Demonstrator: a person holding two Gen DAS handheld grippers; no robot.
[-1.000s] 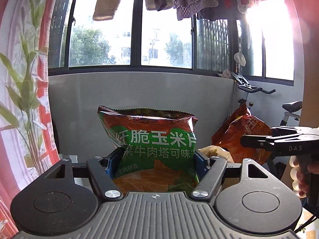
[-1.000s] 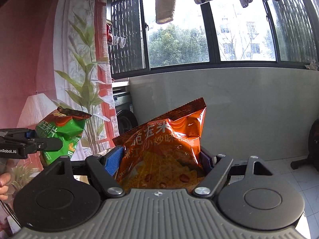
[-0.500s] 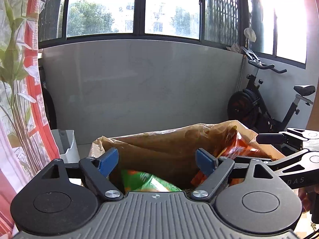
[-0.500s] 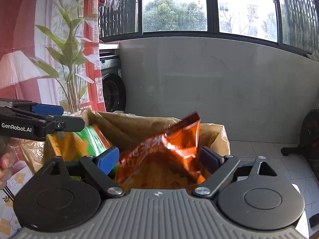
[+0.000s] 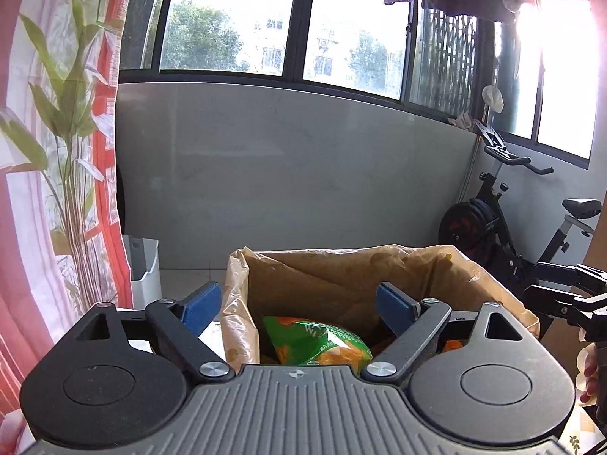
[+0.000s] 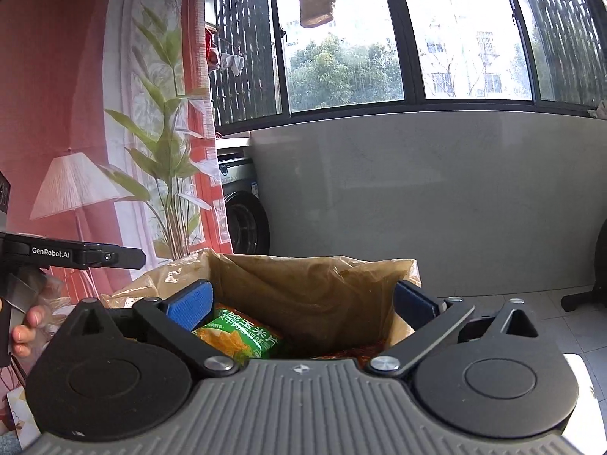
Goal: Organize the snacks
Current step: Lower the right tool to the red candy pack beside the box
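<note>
A green corn-chip bag (image 5: 318, 345) lies inside a box lined with brown plastic (image 5: 341, 276). My left gripper (image 5: 297, 303) hovers over the box, its jaws opening, and its blue pads (image 5: 201, 303) touch nothing. In the right wrist view the same green bag (image 6: 239, 335) sits low in the lined box (image 6: 303, 284), with a sliver of the orange snack bag (image 6: 353, 352) beside it. My right gripper (image 6: 303, 303) is above them, jaws opening wide and empty. Each gripper shows at the edge of the other's view: the right gripper (image 5: 535, 280), the left gripper (image 6: 140, 258).
A white bin (image 5: 144, 265) stands left of the box beside a red-and-white curtain. An exercise bike (image 5: 512, 227) is at the right, a washing machine (image 6: 242, 208) behind on the left. A grey wall under windows is beyond. A hand (image 6: 26, 326) holds the left gripper.
A second ago each gripper held its bag up in the air. Both bags have gone down into the lined box and been let go, and both pairs of jaws have spread.
</note>
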